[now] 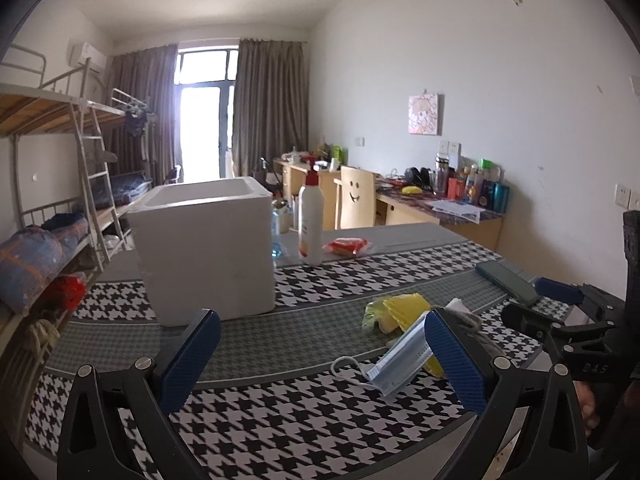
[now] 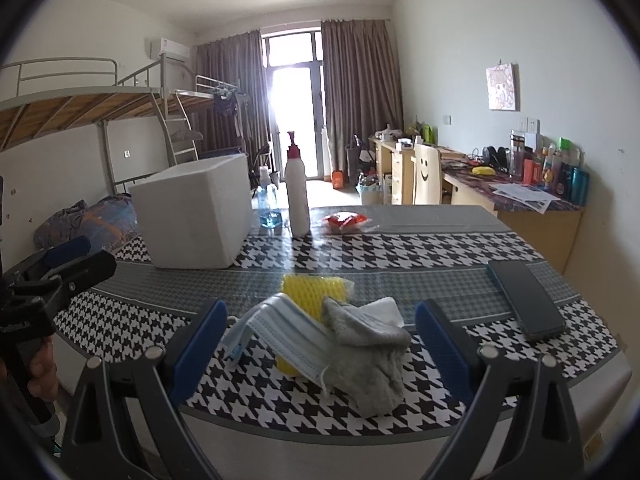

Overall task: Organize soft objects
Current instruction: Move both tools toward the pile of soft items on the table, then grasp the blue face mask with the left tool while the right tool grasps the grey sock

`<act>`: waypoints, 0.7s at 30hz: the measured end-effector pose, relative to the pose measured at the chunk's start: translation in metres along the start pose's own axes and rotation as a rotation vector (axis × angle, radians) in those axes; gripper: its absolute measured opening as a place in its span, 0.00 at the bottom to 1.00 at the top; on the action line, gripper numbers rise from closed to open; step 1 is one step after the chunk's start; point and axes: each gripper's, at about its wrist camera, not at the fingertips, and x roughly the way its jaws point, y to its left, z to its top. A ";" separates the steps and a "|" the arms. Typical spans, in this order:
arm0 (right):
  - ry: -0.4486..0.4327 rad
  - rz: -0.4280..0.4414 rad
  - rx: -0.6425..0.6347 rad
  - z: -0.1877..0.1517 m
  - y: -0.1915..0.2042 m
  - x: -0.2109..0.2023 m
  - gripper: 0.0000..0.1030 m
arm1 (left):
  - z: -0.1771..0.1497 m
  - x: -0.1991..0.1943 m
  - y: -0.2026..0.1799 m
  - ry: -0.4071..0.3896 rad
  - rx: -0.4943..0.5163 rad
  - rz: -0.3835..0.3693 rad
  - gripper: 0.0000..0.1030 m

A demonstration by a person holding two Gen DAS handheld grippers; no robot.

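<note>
Hovering spread and empty, the left gripper [image 1: 320, 354] frames a white foam box [image 1: 204, 248] and blue face mask [image 1: 400, 364] on the checked table [image 1: 280, 420]. Right wrist view: the right gripper [image 2: 320, 344], likewise gaping, straddles the mask [image 2: 288, 336], grey cloth [image 2: 368, 364] and yellow netting [image 2: 312, 290].

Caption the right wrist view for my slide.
Open right gripper faces a face mask, grey cloth and yellow foam net.

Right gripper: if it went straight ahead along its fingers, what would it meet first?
Most likely the grey cloth and the blue face mask beside it, lying between the open right gripper; depth is uncertain.
</note>
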 end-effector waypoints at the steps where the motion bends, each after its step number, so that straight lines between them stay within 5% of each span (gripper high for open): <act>1: 0.005 -0.004 0.001 0.000 -0.002 0.002 0.94 | 0.000 0.002 -0.001 0.004 0.006 -0.003 0.99; 21: 0.084 -0.047 0.050 -0.012 -0.029 0.024 0.94 | -0.013 0.048 -0.036 0.153 0.149 -0.081 0.99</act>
